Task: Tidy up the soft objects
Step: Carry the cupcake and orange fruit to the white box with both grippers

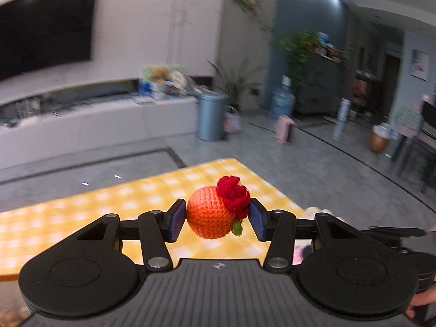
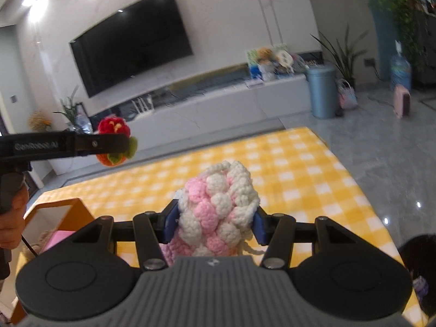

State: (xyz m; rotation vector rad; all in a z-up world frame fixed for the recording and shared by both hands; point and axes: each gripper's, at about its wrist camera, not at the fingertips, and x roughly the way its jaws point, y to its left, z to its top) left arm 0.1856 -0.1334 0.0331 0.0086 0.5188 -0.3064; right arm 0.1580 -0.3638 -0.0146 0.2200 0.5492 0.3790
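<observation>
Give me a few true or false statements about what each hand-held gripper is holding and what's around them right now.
1. The left hand-held gripper holds an orange ball with a red flower. True.
2. The right hand-held gripper is empty. False: it is shut on a pink and white toy.
3. The ball rests on the cloth. False: it is held in the air.
4. The cloth is yellow and white checked. True.
5. The TV is showing a programme. False: its screen is dark.
</observation>
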